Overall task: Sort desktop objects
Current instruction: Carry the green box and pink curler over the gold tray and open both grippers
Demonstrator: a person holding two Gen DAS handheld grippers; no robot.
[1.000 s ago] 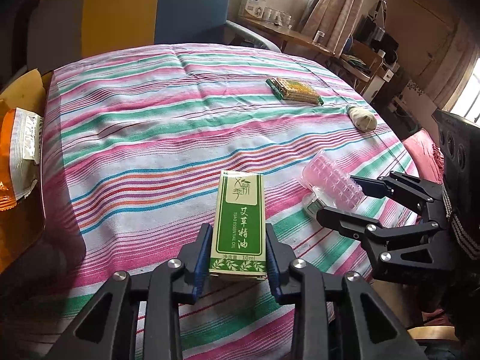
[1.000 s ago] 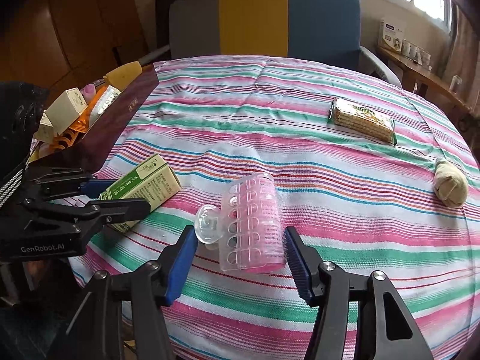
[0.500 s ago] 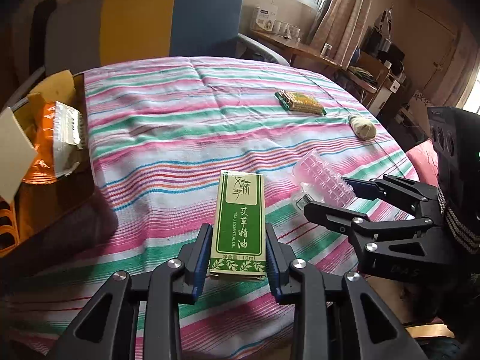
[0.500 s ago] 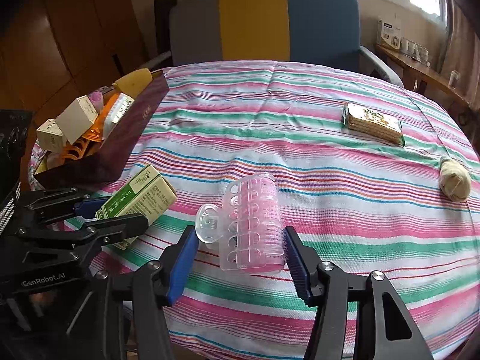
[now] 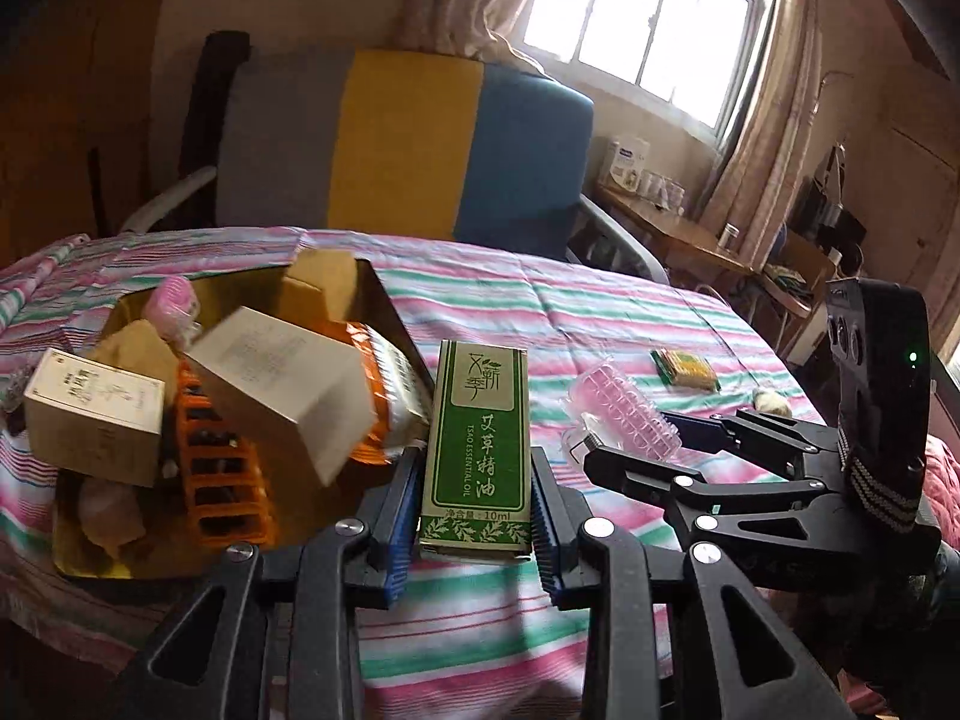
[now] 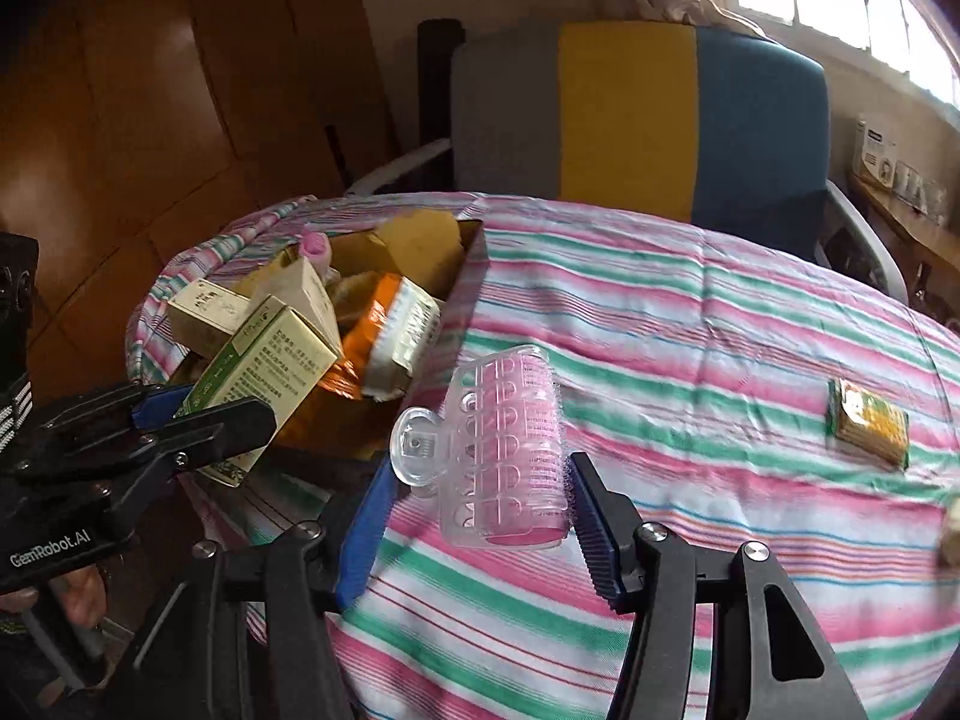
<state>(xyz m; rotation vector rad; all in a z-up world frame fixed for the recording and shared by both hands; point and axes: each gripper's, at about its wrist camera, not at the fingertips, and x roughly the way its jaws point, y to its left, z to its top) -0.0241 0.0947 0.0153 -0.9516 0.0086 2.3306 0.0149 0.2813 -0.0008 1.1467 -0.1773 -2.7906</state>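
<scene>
While you hold both tongs above the near edge of the striped tablecloth (image 6: 690,324), each one is pinching something. Your left gripper (image 5: 474,516) is pressed against the two long sides of a green oil box (image 5: 477,444), which stands upright between the blue pads with its printed face toward the camera. In the right wrist view you see the same box (image 6: 258,378) from the side, tilted, with the left gripper (image 6: 198,420) clamped round its lower end.

Your right gripper (image 6: 480,516) pinches a clear pink hair roller (image 6: 510,450); the pad on its right touches the roller's side, and the round clip tab sticks out toward the left pad. From the left wrist view the roller (image 5: 624,414) shows between the right gripper's (image 5: 636,438) fingers, off the cloth.

Just left of the green box sits an open cardboard box (image 5: 384,306), heaped with things: two cream cartons (image 5: 282,390), an orange plastic rack (image 5: 222,480), an orange and white packet (image 6: 390,336) and a pink item (image 5: 174,306) at the back. The green box is beside this box's right wall, not inside it.

Farther out on the cloth lies a green-edged biscuit packet (image 6: 867,423), well apart from both grippers, with a small pale lump (image 5: 771,401) near it. A chair (image 6: 636,120) with grey, yellow and blue panels stands behind the table.
</scene>
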